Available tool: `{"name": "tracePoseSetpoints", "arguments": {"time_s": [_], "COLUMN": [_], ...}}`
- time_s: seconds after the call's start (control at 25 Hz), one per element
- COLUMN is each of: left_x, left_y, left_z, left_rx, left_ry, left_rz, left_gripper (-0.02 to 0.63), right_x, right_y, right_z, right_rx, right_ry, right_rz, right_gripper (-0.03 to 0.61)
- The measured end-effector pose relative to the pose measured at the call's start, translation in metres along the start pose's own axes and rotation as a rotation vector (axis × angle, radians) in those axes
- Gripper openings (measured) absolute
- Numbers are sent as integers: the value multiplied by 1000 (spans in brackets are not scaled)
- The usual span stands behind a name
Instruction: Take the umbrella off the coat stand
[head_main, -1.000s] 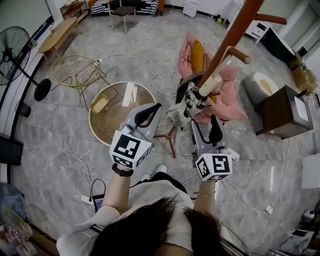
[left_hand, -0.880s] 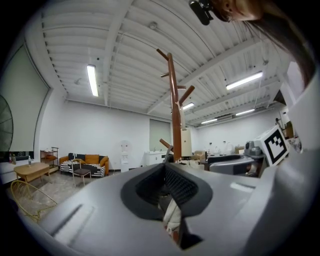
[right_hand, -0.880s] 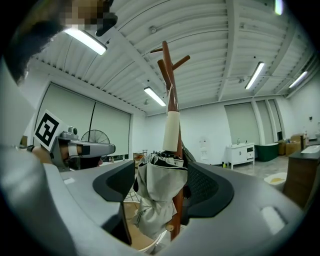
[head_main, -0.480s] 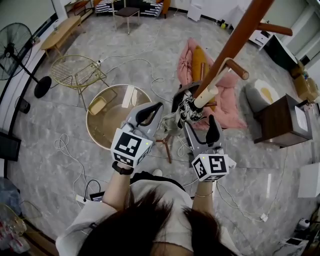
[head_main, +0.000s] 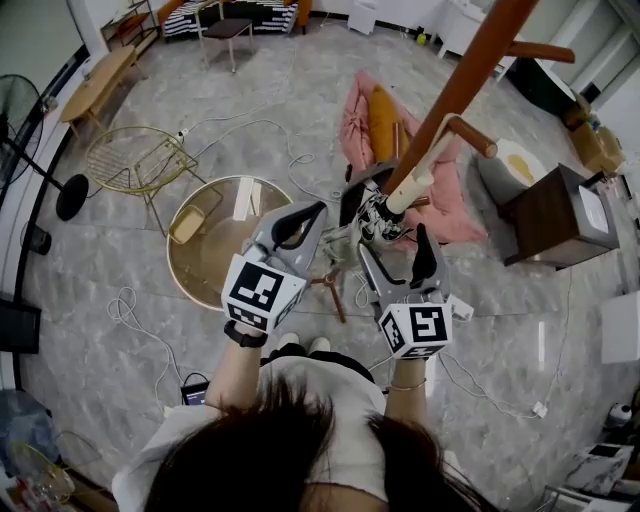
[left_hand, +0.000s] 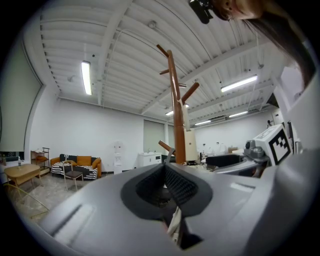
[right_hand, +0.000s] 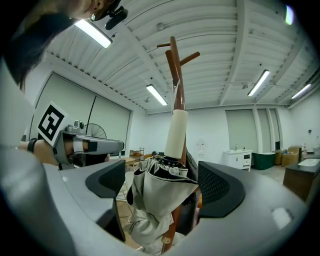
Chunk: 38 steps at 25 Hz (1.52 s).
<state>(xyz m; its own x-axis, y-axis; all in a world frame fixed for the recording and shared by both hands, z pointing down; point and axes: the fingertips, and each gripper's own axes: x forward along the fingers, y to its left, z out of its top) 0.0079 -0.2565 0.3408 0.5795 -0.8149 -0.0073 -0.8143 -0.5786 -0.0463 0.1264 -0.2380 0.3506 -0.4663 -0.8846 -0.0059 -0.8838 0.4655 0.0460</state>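
Clearly, the umbrella (right_hand: 159, 200) was found right in front of the right gripper (head_main: 397, 250), in the gap between its two jaws. Those jaws were being opened and were spread wide, and the pale folded cloth was not pressed by either pad. The umbrella was stood almost straight up, with its cream handle (right_hand: 176, 131) at the top and its cloth bunched below, and it was kept close along the brown pole of the coat stand (head_main: 470, 70). So its long line was run up and down, the same way as the pole, and it was not yet taken off the stand. The left gripper (head_main: 305, 218) was held just to the left of the umbrella, with its jaws brought together. A thin pale strip was seen low between them, but it could not be told whether a bit of cloth was being pinched or only seen past them. The right gripper was judged to be the nearer one, since the umbrella was already set between its jaws. For the next move, a squeeze from both sides across the cloth would likely be needed, and then a lift up and away from the pole
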Motion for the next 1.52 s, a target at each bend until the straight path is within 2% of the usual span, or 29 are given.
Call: {"name": "tracePoseSetpoints", "arguments": {"time_s": [0.28,0.56,1.12,1.52], "left_x": [-4,-10,-22,-31], "left_y": [3,6,16,19], "left_z": [-7,-11,-25,-38], "left_rx": [-7,2,-17,-33], "left_ry": [2,-7,-3,13], "left_rz": [-49,-84,-93,-98], "left_gripper": [58,58,58,58], "right_x": [6,17,47,65], "right_y": [11,5,-7,-14], "right_z": [-8,-18,-52,-68], "right_rx": [-47,-82,-92,-166], "right_ry": [24,46,124,153], "right_rz": [-58,-161,-287,-333], "right_gripper": [426,426,443,442]}}
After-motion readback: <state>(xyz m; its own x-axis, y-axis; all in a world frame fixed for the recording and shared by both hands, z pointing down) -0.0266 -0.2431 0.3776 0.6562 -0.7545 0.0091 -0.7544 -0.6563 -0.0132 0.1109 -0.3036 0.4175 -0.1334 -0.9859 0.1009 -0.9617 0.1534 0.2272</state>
